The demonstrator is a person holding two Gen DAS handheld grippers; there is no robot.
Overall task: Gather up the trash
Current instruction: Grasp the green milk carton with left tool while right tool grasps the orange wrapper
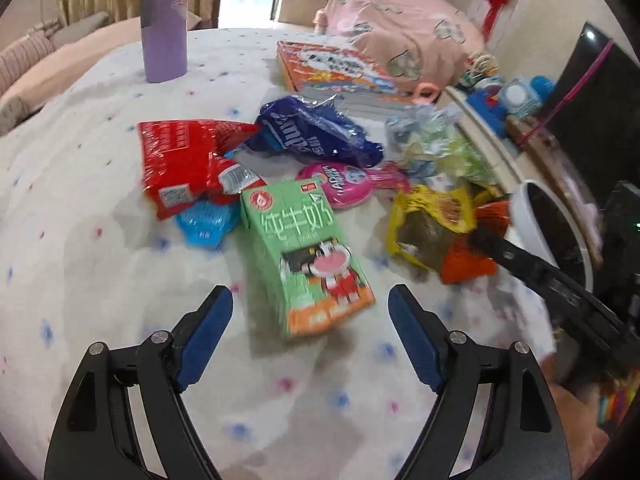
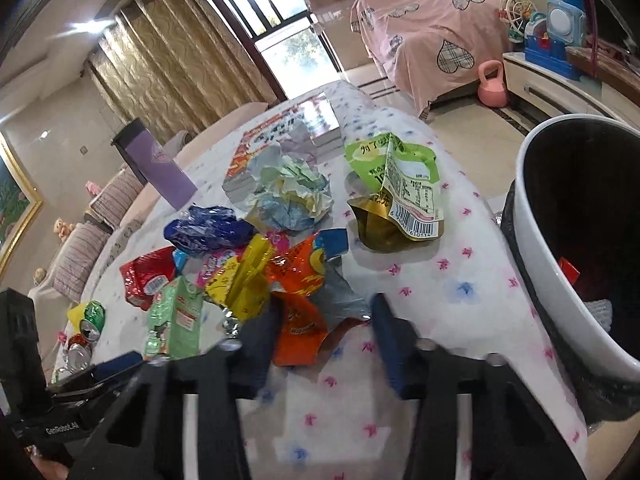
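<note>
The left claw (image 1: 310,334) stands spread wide above the desk (image 1: 100,280), pinching nothing; the near end of the green milk carton (image 1: 304,256) lies just ahead of and between its blue pads. The carton, the landmark here, bears large white characters "纯牛奶" and a cartoon cow.

Just right of the carton, the right claw (image 2: 324,338) has its jaws around the orange wrapper (image 2: 298,332); whether the pads press on it cannot be told through the blur. Beyond that wrapper and touching it lies a yellow wrapper (image 2: 240,280).

Right of the carton, off the desk edge, stands the white bin (image 2: 560,280) with a dark liner and some scraps inside.

Just behind the carton to the left lie a blue plastic piece (image 1: 204,220) and a red packet (image 1: 184,160) with a barcode label; directly behind is a pink round pack (image 1: 340,182). Farther back sits a crumpled blue bag (image 1: 316,132), its white lettering unreadable. Behind the carton to the right are crumpled paper (image 2: 288,192) and a green-and-gold pouch (image 2: 396,196) with barcode and nutrition panel.

Farthest from the carton stand a printed box (image 1: 332,68) and a purple bottle (image 1: 164,20).
</note>
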